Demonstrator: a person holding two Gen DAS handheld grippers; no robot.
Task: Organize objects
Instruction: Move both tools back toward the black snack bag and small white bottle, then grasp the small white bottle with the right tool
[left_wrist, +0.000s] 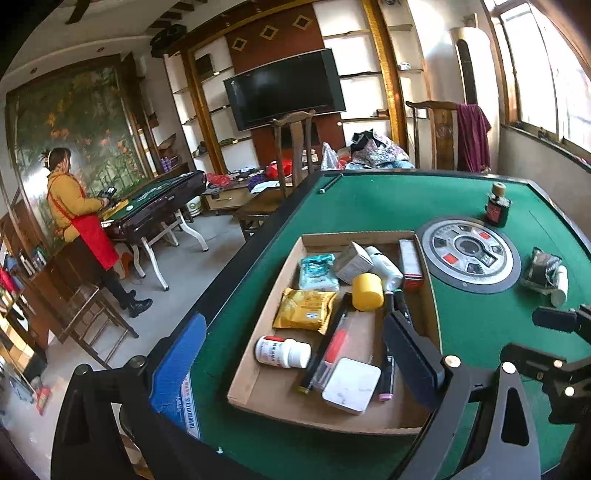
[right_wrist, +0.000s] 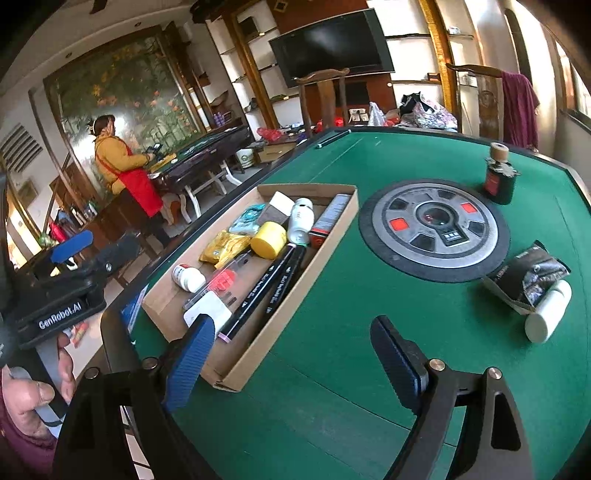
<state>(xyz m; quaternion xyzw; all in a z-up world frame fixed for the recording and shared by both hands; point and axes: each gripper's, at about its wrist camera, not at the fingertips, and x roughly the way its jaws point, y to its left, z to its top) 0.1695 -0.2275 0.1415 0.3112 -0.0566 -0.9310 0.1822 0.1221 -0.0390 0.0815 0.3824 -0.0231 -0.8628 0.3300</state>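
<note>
A cardboard tray lies on the green felt table. In it are a yellow cap, a white pill bottle, a yellow packet, a white case, black markers and other small items. My left gripper hovers open over the tray's near end, holding nothing. My right gripper stands open above bare felt, with the tray's near corner beside its left finger. Loose on the felt to the right lie a black foil packet, a white tube and a dark cork-capped bottle.
A round grey control panel sits in the table's middle. A thin stick lies at the far edge. Wooden chairs stand behind the table. A person in a yellow jacket and red apron stands at another table, far left.
</note>
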